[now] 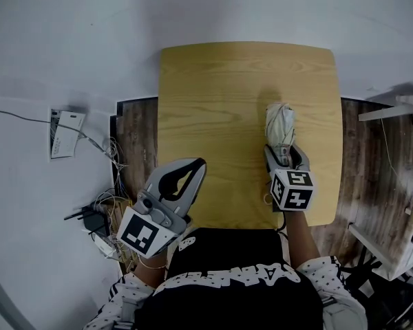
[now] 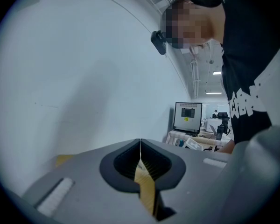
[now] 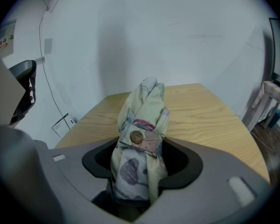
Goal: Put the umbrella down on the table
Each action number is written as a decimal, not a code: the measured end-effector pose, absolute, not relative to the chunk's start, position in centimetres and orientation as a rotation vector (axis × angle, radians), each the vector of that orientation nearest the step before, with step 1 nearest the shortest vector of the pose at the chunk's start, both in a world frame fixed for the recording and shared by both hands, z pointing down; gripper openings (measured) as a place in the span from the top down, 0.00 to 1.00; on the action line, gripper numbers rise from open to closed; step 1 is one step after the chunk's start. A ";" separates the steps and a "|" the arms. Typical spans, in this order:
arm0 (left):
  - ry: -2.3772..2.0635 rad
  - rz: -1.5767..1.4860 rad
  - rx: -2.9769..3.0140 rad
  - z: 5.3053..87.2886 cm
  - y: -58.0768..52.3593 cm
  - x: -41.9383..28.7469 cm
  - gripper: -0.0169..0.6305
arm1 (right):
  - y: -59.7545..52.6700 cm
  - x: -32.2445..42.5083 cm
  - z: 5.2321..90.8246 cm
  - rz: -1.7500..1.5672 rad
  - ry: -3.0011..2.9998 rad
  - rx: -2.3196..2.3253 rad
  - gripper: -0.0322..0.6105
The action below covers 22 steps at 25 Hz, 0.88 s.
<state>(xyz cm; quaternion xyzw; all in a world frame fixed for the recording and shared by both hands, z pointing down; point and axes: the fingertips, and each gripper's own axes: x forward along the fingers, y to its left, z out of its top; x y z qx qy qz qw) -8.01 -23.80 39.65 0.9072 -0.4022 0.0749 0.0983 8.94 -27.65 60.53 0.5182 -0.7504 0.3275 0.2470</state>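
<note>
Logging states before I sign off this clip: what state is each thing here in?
Umbrella: folded, strap snapped shut, held over the wooden table; contact with it unclear.
Right gripper: shut on the umbrella.
Left gripper: shut, nothing between its jaws.
Monitor: switched on, screen lit.

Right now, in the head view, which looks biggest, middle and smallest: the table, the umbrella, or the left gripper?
1. table
2. left gripper, but it is nearer the camera, so its true rank is unsure
3. umbrella, its near end tucked in the right gripper jaws
</note>
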 end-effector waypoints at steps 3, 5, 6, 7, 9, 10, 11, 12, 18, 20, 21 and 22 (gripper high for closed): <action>-1.195 0.220 2.680 39.8 -23.9 -8.2 0.98 | -27.7 8.7 61.2 0.895 -2.028 1.399 0.53; -1.198 0.216 2.676 39.8 -23.9 -8.3 0.98 | -27.7 8.7 61.6 0.900 -2.011 1.395 0.53; -1.199 0.216 2.675 39.8 -23.9 -8.3 0.98 | -27.7 8.7 61.8 0.902 -2.002 1.395 0.53; -1.199 0.216 2.674 39.8 -23.9 -8.3 0.98 | -27.7 8.8 61.9 0.905 -1.995 1.396 0.53; -1.196 0.222 2.675 39.8 -23.9 -8.2 0.98 | -27.7 9.0 62.2 0.915 -1.983 1.401 0.53; -1.194 0.225 2.677 39.9 -23.9 -8.2 0.98 | -27.6 9.1 62.3 0.919 -1.978 1.404 0.53; -1.192 0.226 2.680 39.9 -23.9 -8.2 0.98 | -27.6 9.2 62.4 0.922 -1.974 1.407 0.53; -1.191 0.224 2.681 39.9 -23.9 -8.1 0.98 | -27.6 9.2 62.5 0.922 -1.969 1.409 0.53; -1.170 0.224 2.694 39.7 -23.9 -7.9 0.98 | -27.7 9.2 62.7 0.919 -1.950 1.409 0.52; -1.162 0.223 2.701 39.7 -23.8 -7.7 0.98 | -27.7 9.2 62.7 0.914 -1.948 1.413 0.52; -1.156 0.224 2.705 39.7 -23.7 -7.7 0.98 | -27.7 9.2 62.7 0.911 -1.948 1.415 0.52; -1.150 0.224 2.709 39.7 -23.6 -7.6 0.98 | -27.8 9.2 62.7 0.907 -1.950 1.419 0.52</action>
